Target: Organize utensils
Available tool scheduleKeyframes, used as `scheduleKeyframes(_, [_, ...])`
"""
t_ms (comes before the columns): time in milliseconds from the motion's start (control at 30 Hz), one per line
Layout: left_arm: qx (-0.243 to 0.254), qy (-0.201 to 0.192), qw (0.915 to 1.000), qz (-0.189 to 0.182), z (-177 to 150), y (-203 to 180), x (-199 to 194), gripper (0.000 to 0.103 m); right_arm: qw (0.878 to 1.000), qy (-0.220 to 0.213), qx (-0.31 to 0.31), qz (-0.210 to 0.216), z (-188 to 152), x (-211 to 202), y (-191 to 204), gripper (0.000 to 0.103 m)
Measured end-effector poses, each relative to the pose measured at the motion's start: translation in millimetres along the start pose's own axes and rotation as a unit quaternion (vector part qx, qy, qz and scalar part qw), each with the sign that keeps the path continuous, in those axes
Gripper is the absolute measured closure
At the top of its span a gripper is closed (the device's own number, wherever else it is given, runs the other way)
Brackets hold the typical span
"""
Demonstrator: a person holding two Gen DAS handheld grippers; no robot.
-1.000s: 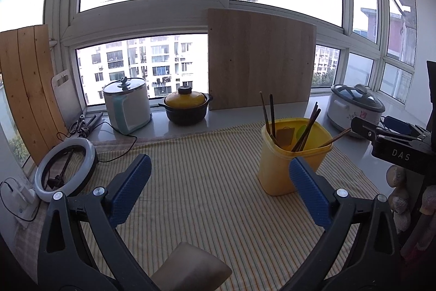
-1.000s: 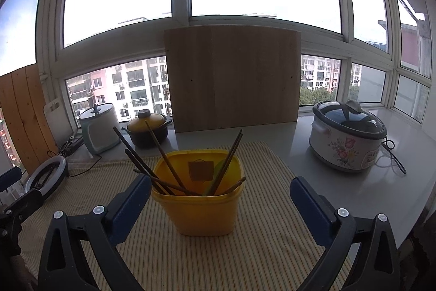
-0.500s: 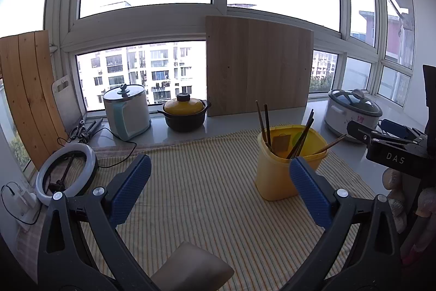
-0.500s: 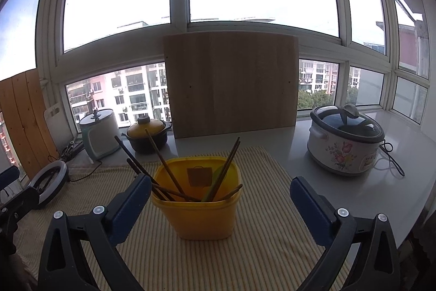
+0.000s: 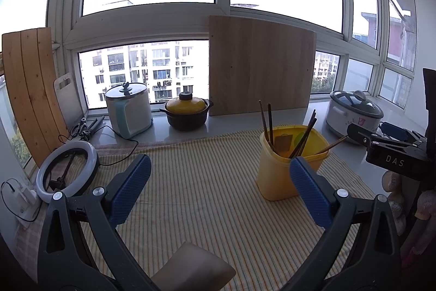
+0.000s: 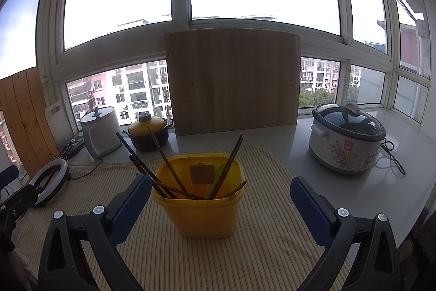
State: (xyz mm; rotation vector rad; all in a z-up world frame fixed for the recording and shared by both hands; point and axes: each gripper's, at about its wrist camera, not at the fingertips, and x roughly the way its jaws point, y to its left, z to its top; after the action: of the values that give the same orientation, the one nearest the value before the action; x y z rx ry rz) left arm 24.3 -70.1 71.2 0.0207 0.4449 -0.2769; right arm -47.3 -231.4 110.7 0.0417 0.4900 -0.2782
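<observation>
We hold both grippers above the surface (image 6: 340, 154), which carries a striped cloth (image 6: 245, 250). Our left gripper (image 5: 220, 187) has its blue-padded fingers spread wide with nothing between them, over bare cloth. Our right gripper (image 6: 220, 198) is spread wide too and grips nothing; in its view the yellow container (image 6: 201, 206) stands upright on the cloth between and just beyond its fingers, not touching either pad. Dark chopsticks (image 6: 166, 162) lean in the container at several angles, their tips fanning out over the rim. From the left wrist view the same container (image 5: 283, 162) sits ahead and to the right, partly behind the right-hand pad. Behind the cloth, near the window, we see a white cooker (image 5: 128, 108), a yellow-lidded black pot (image 5: 188, 111), a leaning wooden board (image 5: 259, 67) and a flowered slow cooker (image 6: 346, 138). A ring light (image 5: 68, 171) lies at the cloth's left edge.
</observation>
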Motion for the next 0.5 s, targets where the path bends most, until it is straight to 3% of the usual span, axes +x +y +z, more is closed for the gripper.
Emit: scheduleKeyframes(500, [-0.001, 0.0, 1.0, 0.001, 0.0, 0.0, 0.0, 0.0, 1.0, 0.005, 0.002, 0.002, -3.0, 3.2, 0.6, 0.0])
